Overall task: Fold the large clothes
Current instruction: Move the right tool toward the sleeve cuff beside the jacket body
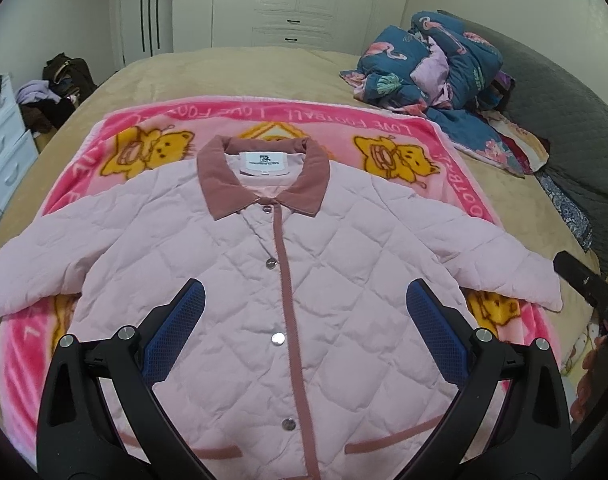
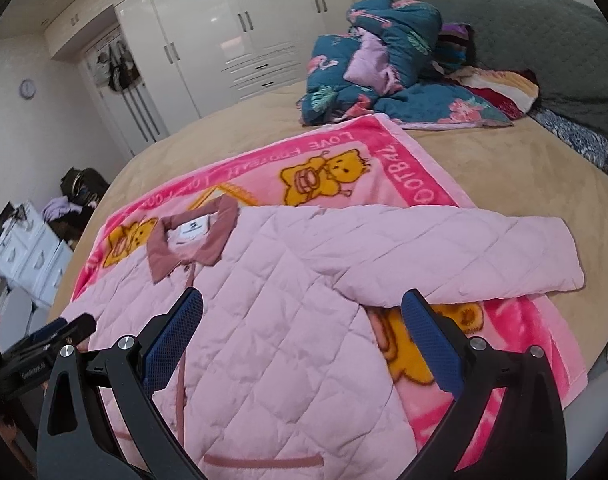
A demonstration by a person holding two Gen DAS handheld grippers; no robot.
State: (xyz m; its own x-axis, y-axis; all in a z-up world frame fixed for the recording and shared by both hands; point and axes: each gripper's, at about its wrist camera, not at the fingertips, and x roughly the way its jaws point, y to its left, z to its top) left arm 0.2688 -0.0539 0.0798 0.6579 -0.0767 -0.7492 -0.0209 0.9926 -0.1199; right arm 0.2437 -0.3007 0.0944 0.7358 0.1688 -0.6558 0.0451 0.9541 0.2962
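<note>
Your left hand-held gripper (image 1: 304, 320) hangs spread wide and empty over the front of the pink quilted jacket (image 1: 264, 280), with the snap placket (image 1: 284, 280) running straight ahead between its blue pads (image 1: 176, 332). Your right hand-held gripper (image 2: 304, 320) is just as wide and also holds nothing; ahead of it and to its right the jacket's sleeve (image 2: 444, 248) stretches out, with the armpit just past its fingertips. The jacket lies flat, face up and snapped closed, collar (image 1: 264, 176) at the far end from both grippers, on a pink cartoon blanket (image 1: 384, 128) spread over the tan bed (image 1: 224, 72); the other sleeve (image 1: 32, 264) reaches away to the left of your left gripper. No fold looks started, so the sleeves likely come first. Bring the right gripper forward and right to the cuff, close on the full thickness of the padding without catching the blanket beneath, then carry it across the chest toward the placket. Lift little and lay it down smoothly, since quilted fill tends to puff and spring back. Mirror that on the left, keeping both folds parallel to the placket. The heap of bedding (image 2: 384, 72) lies well beyond, out of your way.
</note>
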